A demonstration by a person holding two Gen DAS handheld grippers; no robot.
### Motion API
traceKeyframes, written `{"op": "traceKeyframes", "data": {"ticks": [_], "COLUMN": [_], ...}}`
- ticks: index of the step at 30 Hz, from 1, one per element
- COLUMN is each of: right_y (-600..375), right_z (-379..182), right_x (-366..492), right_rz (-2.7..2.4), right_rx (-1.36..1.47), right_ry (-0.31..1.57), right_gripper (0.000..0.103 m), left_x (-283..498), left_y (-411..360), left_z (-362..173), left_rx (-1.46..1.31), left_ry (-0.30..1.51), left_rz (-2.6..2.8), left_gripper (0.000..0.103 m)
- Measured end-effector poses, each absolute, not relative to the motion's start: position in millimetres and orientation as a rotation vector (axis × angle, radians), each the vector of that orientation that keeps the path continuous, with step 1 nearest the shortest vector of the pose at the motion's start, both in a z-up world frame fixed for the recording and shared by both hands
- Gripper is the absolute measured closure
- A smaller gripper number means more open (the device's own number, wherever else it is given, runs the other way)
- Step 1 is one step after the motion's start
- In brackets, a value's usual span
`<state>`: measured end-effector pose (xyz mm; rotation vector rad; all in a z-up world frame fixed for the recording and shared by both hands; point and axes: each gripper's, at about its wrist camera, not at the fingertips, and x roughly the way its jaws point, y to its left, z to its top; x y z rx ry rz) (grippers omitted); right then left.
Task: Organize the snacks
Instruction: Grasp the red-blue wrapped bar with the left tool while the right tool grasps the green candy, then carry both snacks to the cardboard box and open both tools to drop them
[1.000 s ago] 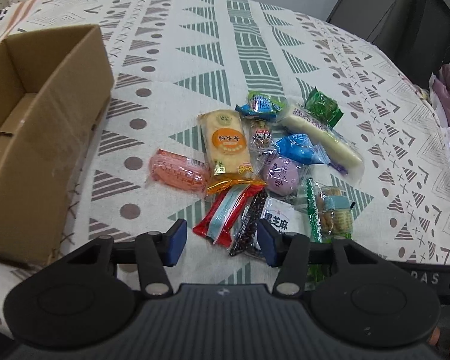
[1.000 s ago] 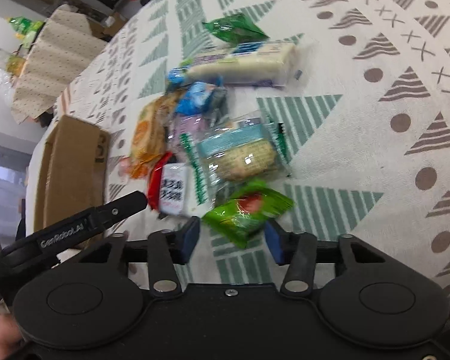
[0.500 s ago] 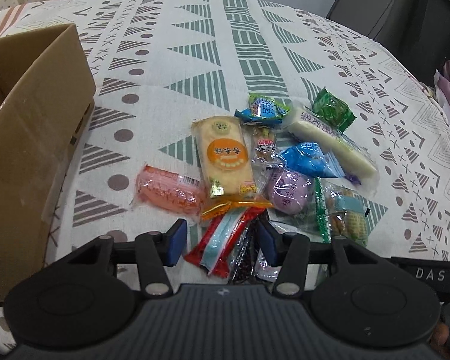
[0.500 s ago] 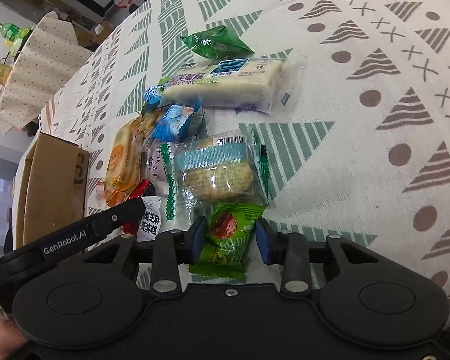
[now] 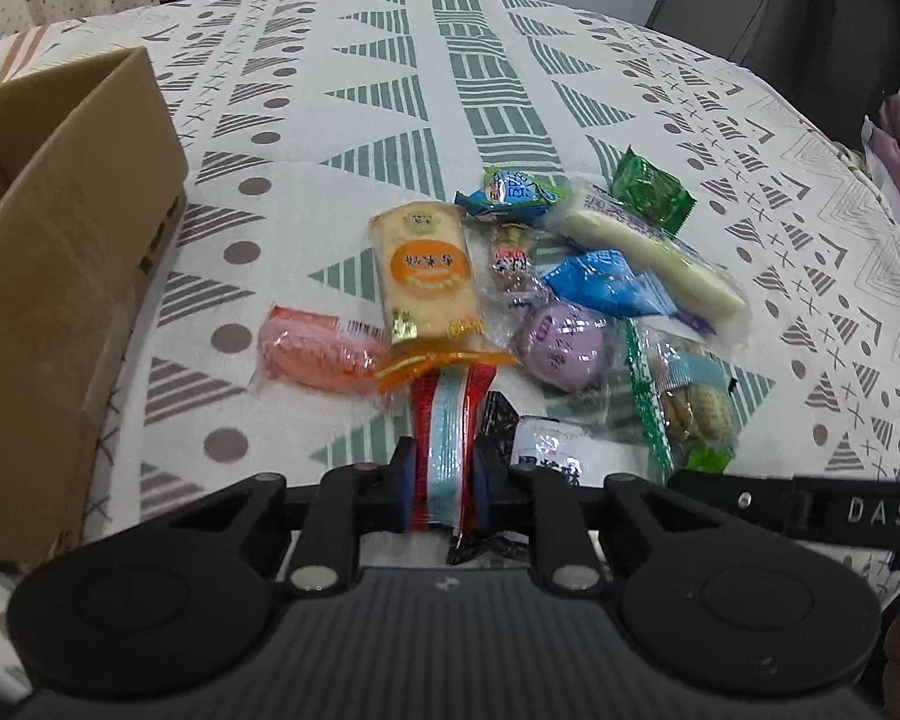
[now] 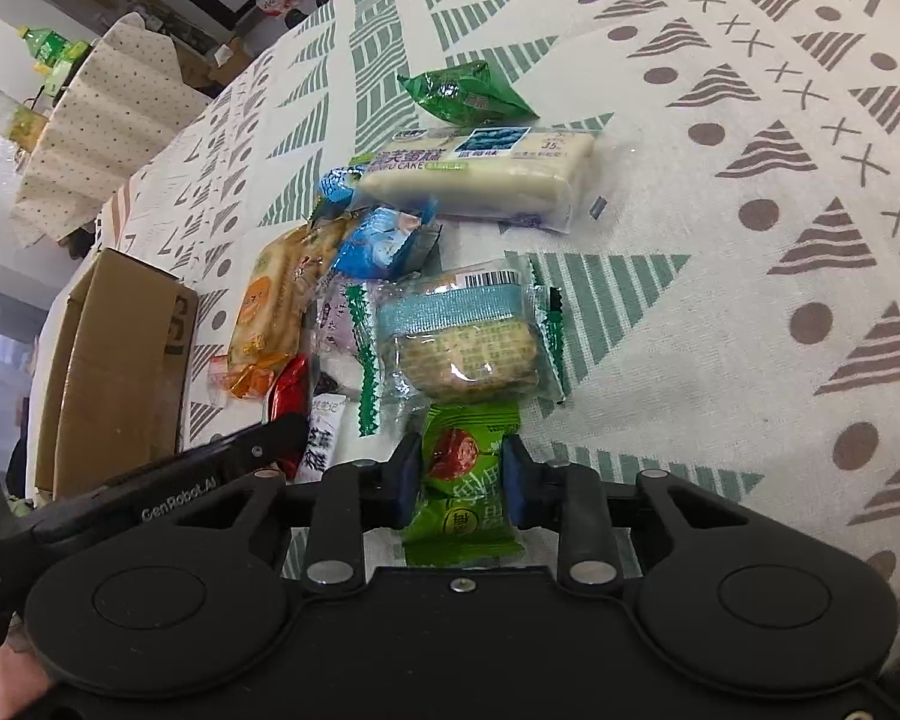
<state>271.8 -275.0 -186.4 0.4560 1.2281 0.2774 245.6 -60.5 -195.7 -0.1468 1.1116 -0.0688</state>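
The left gripper [image 5: 441, 483] clamps a red-and-blue packet [image 5: 447, 420]; the right gripper [image 6: 461, 480] clamps a green packet [image 6: 465, 483], both on the tablecloth [image 6: 720, 312].

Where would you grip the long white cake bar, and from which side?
Across its narrow width near mid-length, coming from above. The white cake bar lies flat and long on the tablecloth; its right end is clear, while the blue packets crowd its left end.

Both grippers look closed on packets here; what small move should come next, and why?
Probably lift both. The left gripper pinches the red-and-blue packet, the right gripper the green packet; both packets overlap neighbours, and the cardboard box waits left.
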Motion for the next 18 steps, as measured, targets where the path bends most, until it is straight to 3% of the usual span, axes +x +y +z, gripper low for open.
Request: {"op": "traceKeyframes", "data": {"ticks": [18], "right_y": [-276], "right_z": [-134], "right_x": [236], "right_rz": [0.326], "right_rx": [0.439], "right_ry": [1.067], "right_gripper": [0.077], "left_x": [186], "left_y": [-55], "left_z": [-118], "left_rx": [-0.168], "left_ry": [0.991], "left_rz": [-0.096], "left_gripper": [0.085]}}
